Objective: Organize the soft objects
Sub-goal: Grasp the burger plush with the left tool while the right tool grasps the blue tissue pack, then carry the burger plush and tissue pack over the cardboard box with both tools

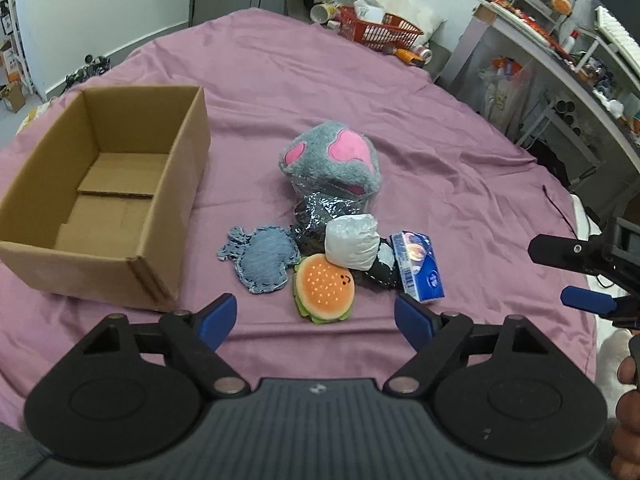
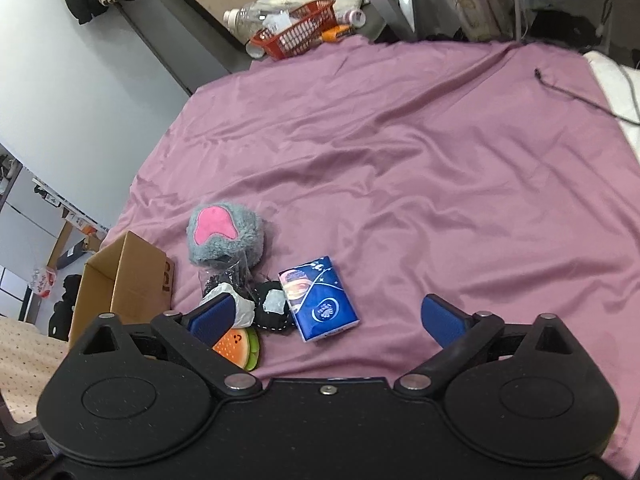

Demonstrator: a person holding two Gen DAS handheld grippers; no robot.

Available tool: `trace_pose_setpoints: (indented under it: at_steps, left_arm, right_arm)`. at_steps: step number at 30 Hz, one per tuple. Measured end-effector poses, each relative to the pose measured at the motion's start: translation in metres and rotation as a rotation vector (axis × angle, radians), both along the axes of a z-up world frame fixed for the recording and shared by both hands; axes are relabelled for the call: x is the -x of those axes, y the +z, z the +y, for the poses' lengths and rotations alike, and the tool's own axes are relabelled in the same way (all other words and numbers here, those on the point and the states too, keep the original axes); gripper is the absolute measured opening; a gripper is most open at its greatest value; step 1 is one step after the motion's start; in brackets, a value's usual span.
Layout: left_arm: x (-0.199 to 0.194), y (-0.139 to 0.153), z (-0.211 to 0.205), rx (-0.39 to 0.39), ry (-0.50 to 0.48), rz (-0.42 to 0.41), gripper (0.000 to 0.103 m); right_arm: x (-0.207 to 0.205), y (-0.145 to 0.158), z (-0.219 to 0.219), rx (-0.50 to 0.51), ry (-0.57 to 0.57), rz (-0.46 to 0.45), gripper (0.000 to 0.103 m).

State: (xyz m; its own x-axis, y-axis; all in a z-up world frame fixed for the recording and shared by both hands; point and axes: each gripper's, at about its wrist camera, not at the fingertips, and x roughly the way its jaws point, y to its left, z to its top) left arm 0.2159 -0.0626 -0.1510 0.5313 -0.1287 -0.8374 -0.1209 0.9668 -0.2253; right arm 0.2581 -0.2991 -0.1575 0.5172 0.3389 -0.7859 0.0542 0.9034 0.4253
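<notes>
Cardboard box (image 1: 120, 184) at left empty, nothing sorted; burger plush (image 1: 324, 294), tissue pack (image 2: 318, 298), paw plush (image 1: 332, 156) piled right of it; left gripper (image 1: 314, 318), right gripper (image 2: 326, 316) both wide, holding nothing

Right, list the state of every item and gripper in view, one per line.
cardboard box: open, upright, nothing inside
left gripper: open, holding nothing
right gripper: open, holding nothing
hamburger plush: lying flat on the sheet
grey paw plush: resting on the pile, partly in clear plastic wrap
tissue pack: lying flat, sealed
blue fuzzy patch: lying flat beside the box
</notes>
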Motion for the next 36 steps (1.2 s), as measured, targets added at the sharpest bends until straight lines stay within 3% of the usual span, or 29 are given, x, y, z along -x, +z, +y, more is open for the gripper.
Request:
trace_pose_setpoints:
  at_steps: [16, 19, 21, 24, 27, 30, 32, 36]
  left_arm:
    - [-0.044, -0.065, -0.016, 0.006, 0.062, 0.088, 0.071]
    - [-0.048, -0.076, -0.014, 0.018, 0.090, 0.110, 0.064]
    - [-0.050, -0.081, -0.013, 0.040, 0.104, 0.126, 0.054]
    - [-0.052, -0.083, -0.012, 0.060, 0.120, 0.134, 0.041]
    - [-0.052, -0.081, -0.013, 0.068, 0.120, 0.139, 0.036]
    - [-0.051, -0.079, -0.013, 0.067, 0.112, 0.142, 0.033]
    - [-0.048, -0.075, -0.011, 0.079, 0.114, 0.140, 0.032]
    - [-0.039, -0.066, -0.009, 0.090, 0.122, 0.127, 0.031]
  right_arm:
    - [-0.043, -0.055, 0.024, -0.013, 0.100, 0.087, 0.093]
    - [-0.051, -0.068, 0.032, 0.026, 0.117, 0.114, 0.093]
    - [-0.056, -0.076, 0.036, 0.011, 0.127, 0.133, 0.093]
    - [-0.058, -0.081, 0.045, 0.083, 0.143, 0.135, 0.094]
    - [-0.061, -0.086, 0.056, 0.123, 0.157, 0.140, 0.094]
    - [-0.061, -0.087, 0.063, 0.131, 0.190, 0.122, 0.082]
    - [-0.060, -0.090, 0.063, 0.094, 0.208, 0.136, 0.054]
    - [-0.053, -0.088, 0.054, 0.043, 0.190, 0.135, 0.053]
